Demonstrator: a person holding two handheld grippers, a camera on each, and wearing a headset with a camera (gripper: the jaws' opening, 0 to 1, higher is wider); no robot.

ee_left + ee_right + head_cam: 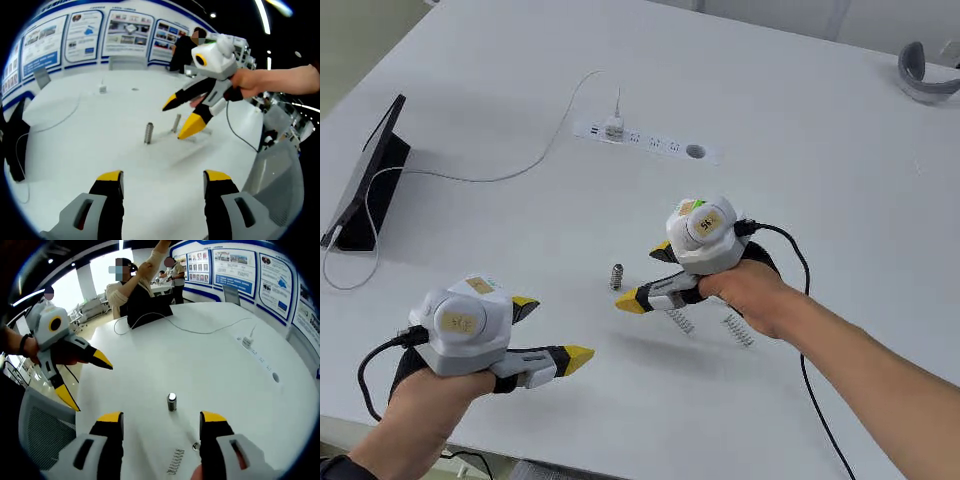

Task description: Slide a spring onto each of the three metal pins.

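Observation:
A short metal pin with a spring on it point(617, 276) stands upright mid-table, also seen as the coiled pin point(148, 132) and from above point(172, 401). A second, bare-looking pin point(176, 122) stands just behind it. Two loose springs point(680, 320) point(738, 330) lie flat under the right hand; one spring point(175, 460) lies between the right jaws. My right gripper point(645, 277) hovers open just right of the sprung pin, holding nothing. My left gripper point(552, 330) is open and empty, nearer the front edge, left of the pins.
A white power strip point(640, 140) with a plugged charger lies at the back. A black tablet on a stand point(370, 180) sits far left, its cable trailing across the table. A grey headband point(920, 75) lies at the far right. People stand beyond the table point(142, 285).

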